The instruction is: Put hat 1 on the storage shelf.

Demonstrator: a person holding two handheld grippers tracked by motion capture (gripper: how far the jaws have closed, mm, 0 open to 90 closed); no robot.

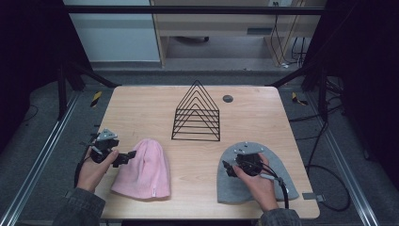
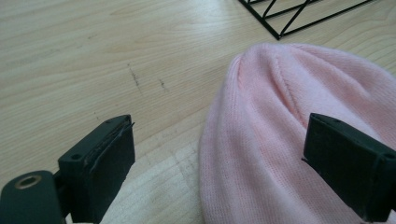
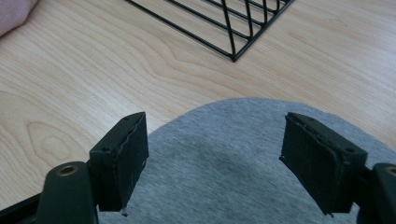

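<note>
A pink knit beanie (image 1: 143, 170) lies flat on the wooden table at the front left. My left gripper (image 1: 126, 157) hovers at its left edge, open. In the left gripper view the pink beanie (image 2: 285, 130) lies under the right jaw while the left jaw stands over bare wood; my left gripper (image 2: 219, 163) pinches nothing. A grey beanie (image 1: 277, 176) lies at the front right. My right gripper (image 1: 229, 168) is over it, open. In the right gripper view the grey beanie (image 3: 219, 163) spreads below both jaws of my right gripper (image 3: 215, 161).
A black wire rack (image 1: 197, 115) of nested triangles stands at the table's middle back; its base shows as the rack (image 2: 303, 16) and the rack (image 3: 219, 23) in the gripper views. A small round grommet (image 1: 227, 98) sits behind it. Cables trail off the right edge.
</note>
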